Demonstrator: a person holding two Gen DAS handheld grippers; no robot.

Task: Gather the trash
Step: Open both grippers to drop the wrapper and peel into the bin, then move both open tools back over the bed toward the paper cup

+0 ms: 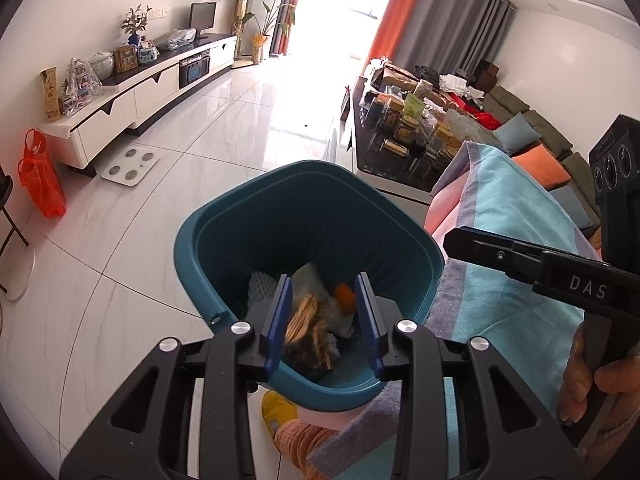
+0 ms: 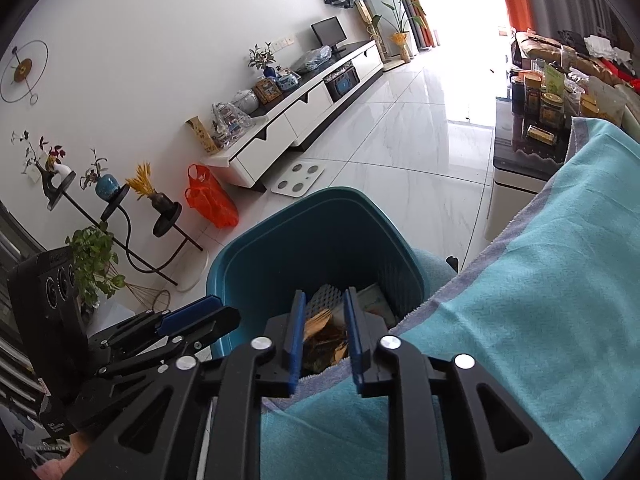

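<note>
The teal bin (image 1: 308, 240) stands on the tiled floor (image 1: 160, 240), pressed against the edge of a surface draped in a turquoise towel (image 1: 516, 240). Inside the bin lies the trash (image 1: 308, 320): tan and brown crumpled wrappers, a white dimpled piece at the bin's left wall, a pale sheet and a small orange bit toward its right.

The left claw (image 1: 325, 320) hangs over the near rim of the bin with its blue pads spread and nothing between them; the trash shows through the gap below. The right claw (image 2: 323, 334) sits at the bin's near-right corner, above the towel's grey hem, its pads also spread and holding nothing. In the left wrist view the right tool's black body reaches in over the towel, just right of the bin.

Beyond the bin on the floor lies a white bathroom scale (image 1: 131, 167), and left of that an orange plastic bag (image 1: 42, 176) leans by the white TV cabinet (image 1: 136, 96). Right of the bin, past the towel, a dark table (image 1: 404, 140) is crowded with jars and packets.
</note>
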